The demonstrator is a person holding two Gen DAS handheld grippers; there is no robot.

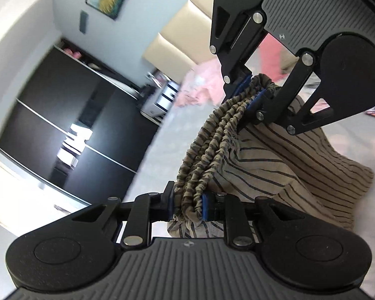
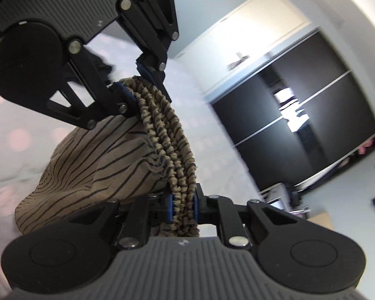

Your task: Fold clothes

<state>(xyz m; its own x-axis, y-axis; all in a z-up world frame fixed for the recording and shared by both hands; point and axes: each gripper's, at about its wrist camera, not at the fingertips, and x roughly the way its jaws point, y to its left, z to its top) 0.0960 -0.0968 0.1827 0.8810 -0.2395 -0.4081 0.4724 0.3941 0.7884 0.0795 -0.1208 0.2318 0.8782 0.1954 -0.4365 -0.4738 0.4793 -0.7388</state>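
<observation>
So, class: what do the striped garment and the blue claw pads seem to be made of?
Striped garment: thin woven cloth, probably cotton or linen, matte; it creases softly, and its waistband is gathered, so likely elasticated. Blue pads: rubber or foam by their dull look; cannot be sure.

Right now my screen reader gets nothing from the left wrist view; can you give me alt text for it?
Both grippers are clamped on the gathered elastic waistband of a tan garment with dark stripes: the left gripper at the bottom, the right gripper above it. The cloth hangs bunched over a pale bed, with a dark wardrobe behind.
</observation>
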